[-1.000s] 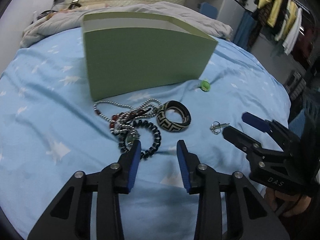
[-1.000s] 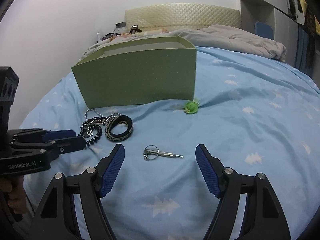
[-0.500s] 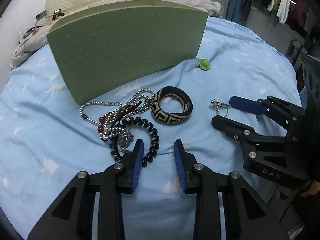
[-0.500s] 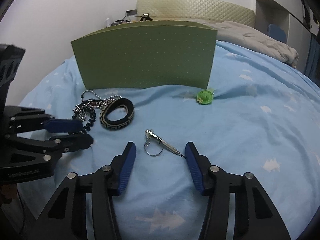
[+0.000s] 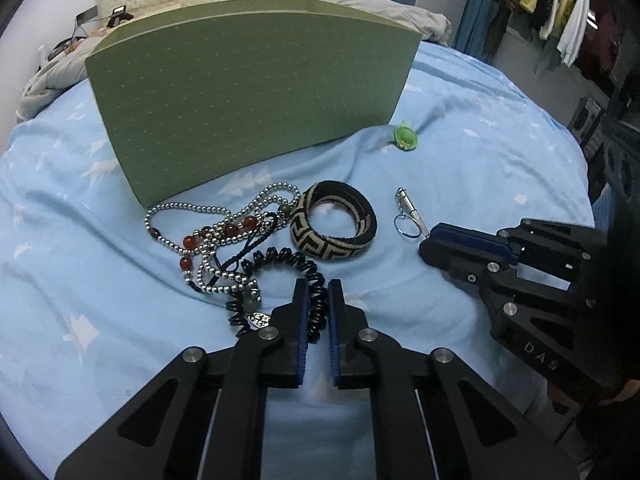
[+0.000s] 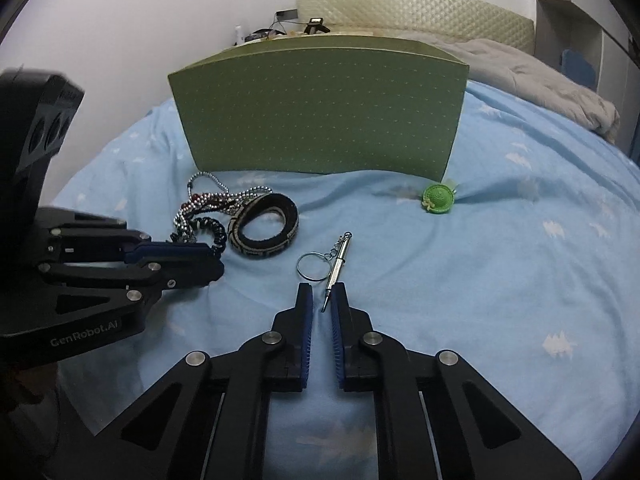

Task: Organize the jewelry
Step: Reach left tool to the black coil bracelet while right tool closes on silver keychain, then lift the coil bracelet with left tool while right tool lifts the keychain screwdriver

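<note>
A tangle of silver bead necklaces with red beads [image 5: 216, 236] lies on the blue bedsheet [image 5: 80, 280] before a tall green box [image 5: 248, 108]. A black coil bracelet [image 5: 316, 280] runs between the blue pads of my left gripper [image 5: 318, 286], which is shut on it. A black and cream woven bangle [image 5: 334, 226] lies to the right. My right gripper [image 6: 323, 290] is shut on the tip of a small silver screwdriver with a key ring [image 6: 334, 270]. A small green crochet hat [image 6: 438, 199] lies by the box's right corner.
A grey blanket [image 6: 540, 68] and a cream quilted headboard [image 6: 400, 8] lie behind the box. Clothes hang at the far right in the left wrist view [image 5: 552, 8]. A white wall [image 6: 120, 40] is on the left.
Both grippers have moved forward and closed: the left onto the black coil bracelet, the right onto the screwdriver's tip. The box looms closer in both views.
</note>
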